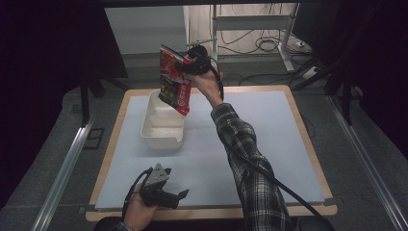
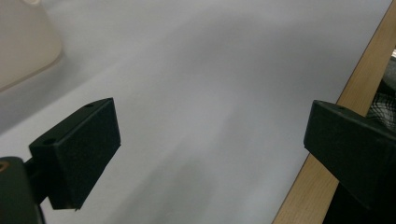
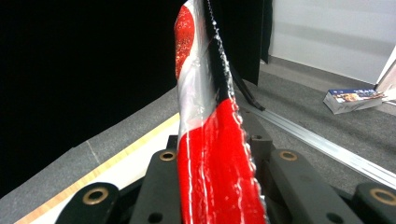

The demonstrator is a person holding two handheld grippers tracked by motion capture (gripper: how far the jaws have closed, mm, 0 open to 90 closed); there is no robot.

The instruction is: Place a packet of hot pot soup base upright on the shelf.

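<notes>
A red snack bag (image 1: pixel 174 82) hangs in the air above the far end of a cream two-compartment tub (image 1: pixel 163 126). My right gripper (image 1: pixel 185 63) is shut on the bag's upper edge, held high over the table's far side. In the right gripper view the bag (image 3: pixel 210 140) stands clamped between the two black jaws, its crimped edge running upward. My left gripper (image 1: pixel 182 195) rests near the table's front edge, jaws pointing right. In the left gripper view its fingers (image 2: pixel 77 151) stand wide apart with nothing between them, so this left gripper (image 2: pixel 210 149) is open.
The table has a pale blue mat (image 1: pixel 250 144) with a wooden border (image 1: pixel 211 212). A corner of the tub (image 2: pixel 23 42) is in the left gripper view. A boxed item (image 3: pixel 350 99) lies on the grey floor, beside a metal rail (image 3: pixel 327 147). Cables lie behind the table.
</notes>
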